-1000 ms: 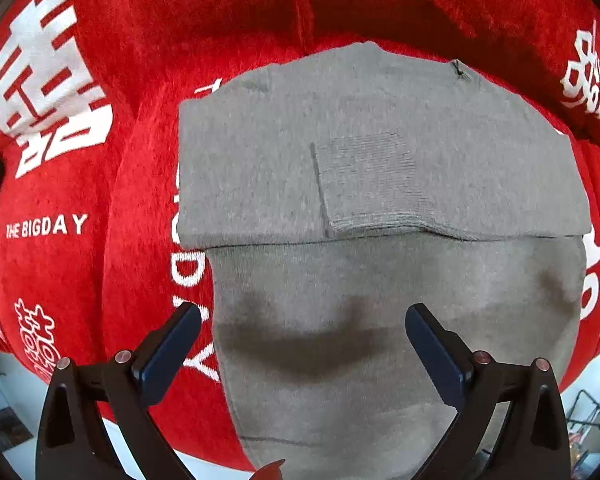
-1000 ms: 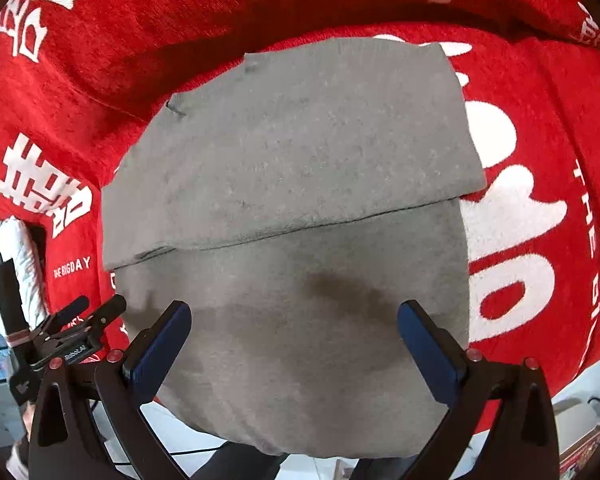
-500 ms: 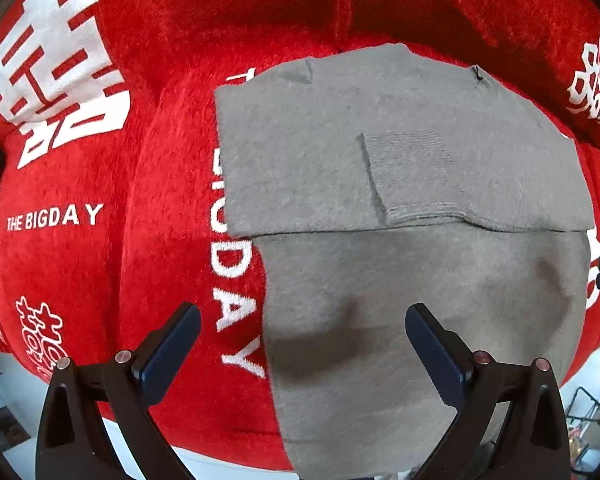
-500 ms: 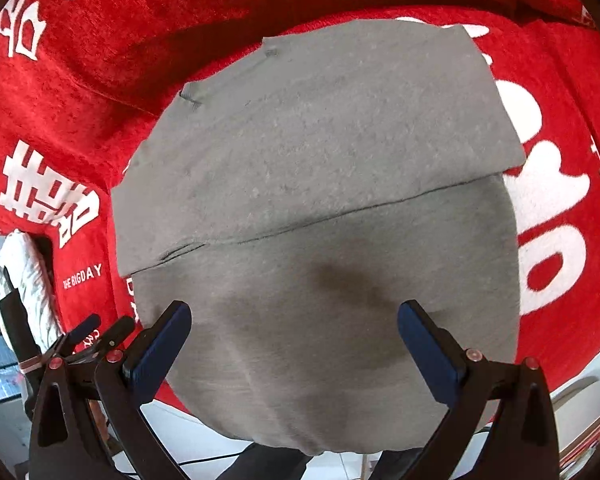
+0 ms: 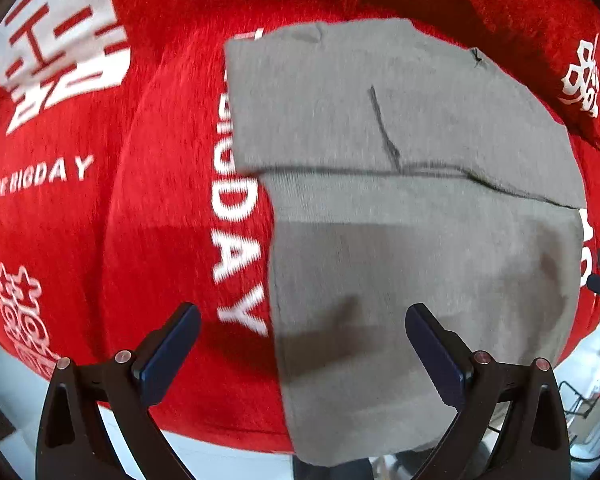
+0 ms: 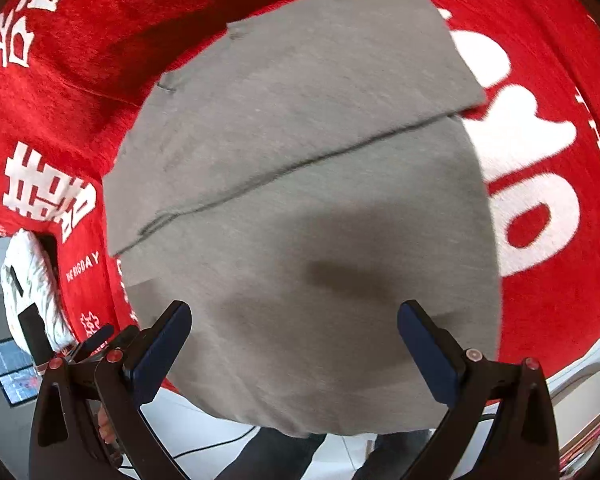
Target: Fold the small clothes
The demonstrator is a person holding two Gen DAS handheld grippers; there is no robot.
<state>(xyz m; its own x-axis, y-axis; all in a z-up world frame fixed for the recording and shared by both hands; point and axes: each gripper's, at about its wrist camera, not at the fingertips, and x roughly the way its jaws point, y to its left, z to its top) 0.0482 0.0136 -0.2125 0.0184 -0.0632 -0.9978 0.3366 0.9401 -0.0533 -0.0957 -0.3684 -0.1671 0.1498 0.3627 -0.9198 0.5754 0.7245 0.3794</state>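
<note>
A grey knit garment [image 5: 400, 240] lies flat on the red cloth, its far part folded over toward me so a fold edge crosses its middle. The same grey garment [image 6: 300, 200] fills the right wrist view. My left gripper [image 5: 300, 344] hovers open over the garment's near left edge, nothing between its blue pads. Over the near half of the garment my right gripper [image 6: 294, 340] is also open and holds nothing. The left gripper's fingers [image 6: 100, 340] show at the lower left of the right wrist view.
A red plush cloth [image 5: 100, 220] with white lettering and characters covers the surface. Its near edge drops to a pale floor [image 5: 220, 460]. A white padded object [image 6: 32, 280] sits at the left. A person's dark trousers [image 6: 280, 456] show below the garment's hanging hem.
My left gripper has moved left, from over the garment's middle to its near left edge. The right gripper has shifted slightly left and closer. The garment lies as before.
</note>
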